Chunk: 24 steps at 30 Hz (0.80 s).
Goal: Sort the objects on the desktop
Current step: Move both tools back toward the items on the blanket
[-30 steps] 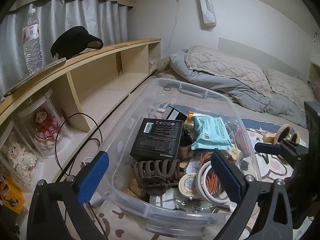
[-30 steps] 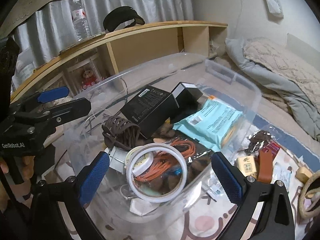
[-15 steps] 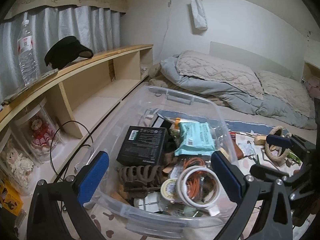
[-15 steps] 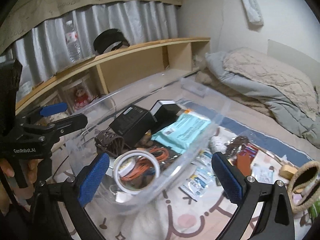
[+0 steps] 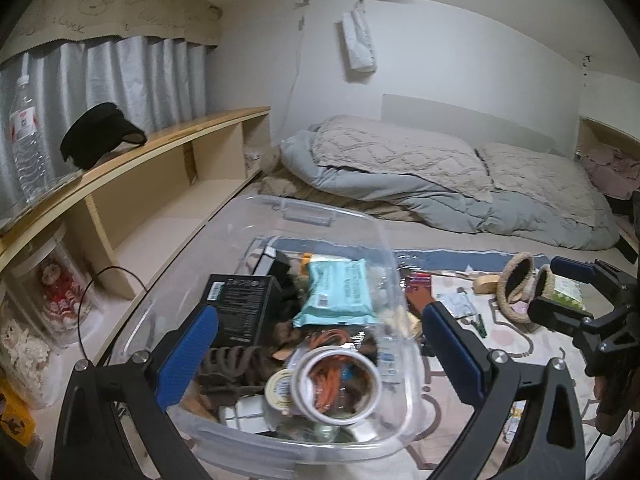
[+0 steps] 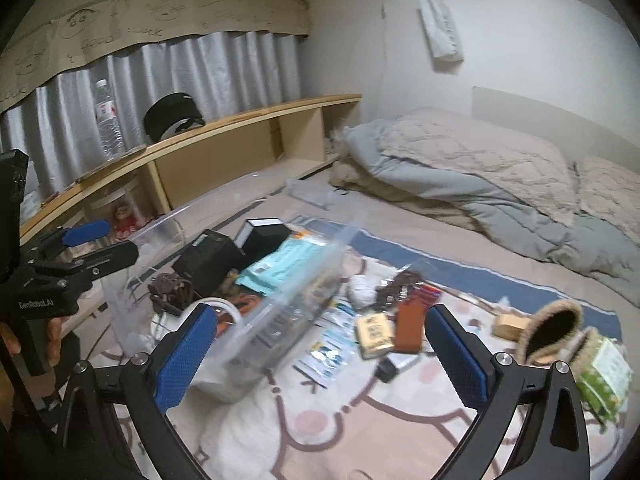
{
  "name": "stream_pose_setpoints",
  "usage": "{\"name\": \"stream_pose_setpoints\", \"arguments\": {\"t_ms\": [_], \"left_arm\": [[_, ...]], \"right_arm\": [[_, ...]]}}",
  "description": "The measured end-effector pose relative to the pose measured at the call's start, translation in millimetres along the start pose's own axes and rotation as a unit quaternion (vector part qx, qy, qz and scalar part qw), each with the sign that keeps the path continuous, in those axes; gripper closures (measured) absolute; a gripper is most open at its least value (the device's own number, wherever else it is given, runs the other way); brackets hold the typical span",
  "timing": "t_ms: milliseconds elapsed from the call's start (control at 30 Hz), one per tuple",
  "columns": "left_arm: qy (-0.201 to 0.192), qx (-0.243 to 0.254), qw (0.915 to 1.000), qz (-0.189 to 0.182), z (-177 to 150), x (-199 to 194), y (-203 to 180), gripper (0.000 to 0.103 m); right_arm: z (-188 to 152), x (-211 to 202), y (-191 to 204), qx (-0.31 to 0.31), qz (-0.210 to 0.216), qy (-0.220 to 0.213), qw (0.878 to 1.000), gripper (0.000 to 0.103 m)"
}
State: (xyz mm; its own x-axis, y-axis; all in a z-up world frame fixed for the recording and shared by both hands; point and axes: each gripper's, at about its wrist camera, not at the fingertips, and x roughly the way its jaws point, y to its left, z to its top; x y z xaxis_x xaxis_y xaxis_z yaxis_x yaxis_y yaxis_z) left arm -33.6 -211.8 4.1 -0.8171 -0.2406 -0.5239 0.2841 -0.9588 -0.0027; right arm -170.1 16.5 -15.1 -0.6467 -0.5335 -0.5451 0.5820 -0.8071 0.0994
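A clear plastic bin (image 5: 308,216) sits on the bed rug, holding a black box (image 5: 240,304), a teal packet (image 5: 336,296), a white tape ring (image 5: 336,388), a brown hair claw (image 5: 228,368) and an orange cable. My left gripper (image 5: 320,356) is open and empty above the bin's near end. My right gripper (image 6: 320,356) is open and empty, to the right of the bin (image 6: 304,292), over loose items on the rug: a brown case (image 6: 408,326), a yellow card (image 6: 374,330), small packets (image 6: 328,348). The right gripper also shows in the left wrist view (image 5: 556,288).
A woven pouch (image 6: 552,332) and green packet (image 6: 604,372) lie at the right of the patterned rug (image 6: 340,420). A wooden shelf (image 5: 160,148) with a water bottle (image 5: 24,140) and black visor (image 5: 100,134) runs along the left. A rumpled duvet (image 5: 420,176) lies beyond.
Both grippers have drawn back and up from the bin, which now looks smaller. The right gripper has swung right, away from the bin and over the loose items on the rug.
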Motion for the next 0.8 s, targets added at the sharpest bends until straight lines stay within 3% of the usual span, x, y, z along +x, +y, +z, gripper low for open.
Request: {"name": "stream_pose_setpoints", "arguments": {"t_ms": [800], "left_arm": [[-0.03, 0.044, 0.995, -0.084, 9, -13, -93, 0.0]], "right_arm": [[-44, -113, -85, 0.032, -0.12, -0.032, 0.992, 0.0]]}}
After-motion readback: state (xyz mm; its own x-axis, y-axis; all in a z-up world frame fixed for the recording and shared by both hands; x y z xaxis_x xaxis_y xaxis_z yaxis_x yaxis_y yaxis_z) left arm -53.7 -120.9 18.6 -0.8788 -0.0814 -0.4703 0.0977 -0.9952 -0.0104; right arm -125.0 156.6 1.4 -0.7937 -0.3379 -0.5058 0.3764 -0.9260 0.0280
